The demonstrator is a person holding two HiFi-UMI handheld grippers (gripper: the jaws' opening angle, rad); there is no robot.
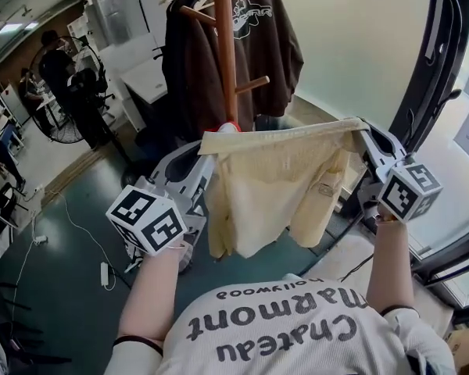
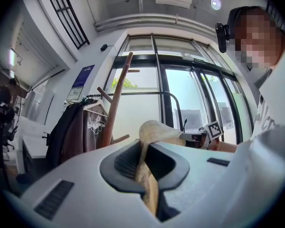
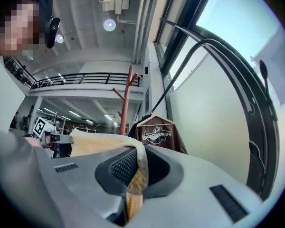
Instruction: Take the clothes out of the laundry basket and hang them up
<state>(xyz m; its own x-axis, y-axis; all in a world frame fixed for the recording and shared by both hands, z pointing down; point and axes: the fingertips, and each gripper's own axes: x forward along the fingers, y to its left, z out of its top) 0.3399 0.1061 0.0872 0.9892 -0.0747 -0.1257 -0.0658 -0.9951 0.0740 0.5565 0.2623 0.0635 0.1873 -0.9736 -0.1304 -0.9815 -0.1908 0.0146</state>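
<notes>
A pale yellow garment (image 1: 273,186) hangs spread out in front of me, held up by its top edge at both ends. My left gripper (image 1: 205,148) is shut on the garment's left corner (image 2: 145,175), the cloth pinched between its jaws. At the other end my right gripper (image 1: 365,133) is shut on the right corner (image 3: 137,179). Behind the garment stands a wooden coat stand (image 1: 225,45) with pegs; a dark brown jacket (image 1: 262,49) hangs on it on a hanger. The laundry basket is not in view.
A curved black rail (image 1: 430,61) and windows run along the right. People stand by a fan (image 1: 59,123) at the far left. A cable and power strip (image 1: 104,272) lie on the blue-green floor. The person's white printed shirt (image 1: 281,326) fills the bottom.
</notes>
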